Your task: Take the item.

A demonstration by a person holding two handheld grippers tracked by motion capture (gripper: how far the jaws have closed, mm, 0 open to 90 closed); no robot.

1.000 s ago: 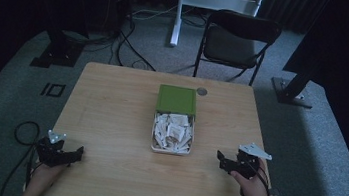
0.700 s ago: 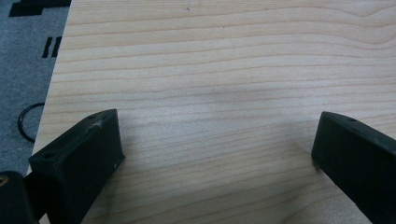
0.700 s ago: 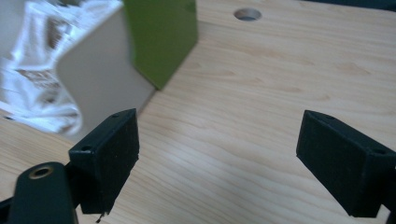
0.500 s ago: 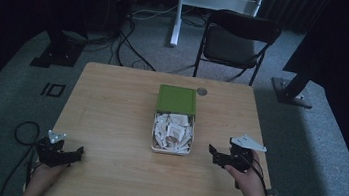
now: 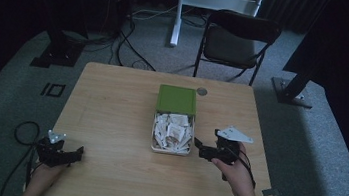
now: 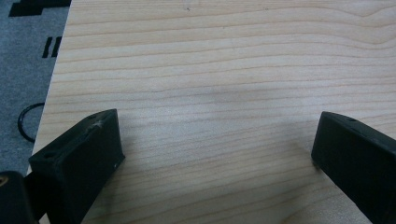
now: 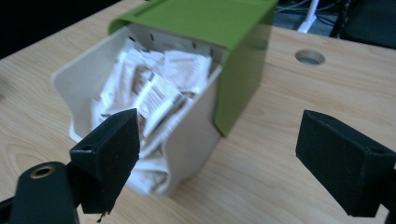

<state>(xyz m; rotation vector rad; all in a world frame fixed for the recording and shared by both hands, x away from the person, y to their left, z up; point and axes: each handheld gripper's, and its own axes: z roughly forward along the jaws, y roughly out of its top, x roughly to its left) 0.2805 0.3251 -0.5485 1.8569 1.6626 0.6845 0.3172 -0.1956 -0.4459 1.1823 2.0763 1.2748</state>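
A white box [image 5: 155, 136] with a green sliding lid [image 5: 177, 99] lies in the middle of the wooden table [image 5: 110, 115]; the lid covers its far half. White paper sachets [image 5: 172, 130] fill the uncovered part. My right gripper [image 5: 199, 146] stands open just right of the box's near end, jaws pointing at it. In the right gripper view the box [image 7: 88, 77], lid [image 7: 210, 18] and sachets [image 7: 154, 88] lie ahead, and the gripper [image 7: 233, 140] is wide open, with nothing between its fingers. My left gripper [image 5: 75, 154] rests open at the table's front left corner, over bare wood [image 6: 210, 93].
A round cable hole [image 5: 202, 91] sits in the table behind the lid. A black folding chair [image 5: 237, 40] stands beyond the far edge. Stand bases and cables lie on the grey carpet [image 5: 6, 97] around the table. A black cable loop [image 5: 25, 130] lies by the left gripper.
My right gripper has moved left and forward, from the table's right edge to just beside the box. The left gripper has stayed put.
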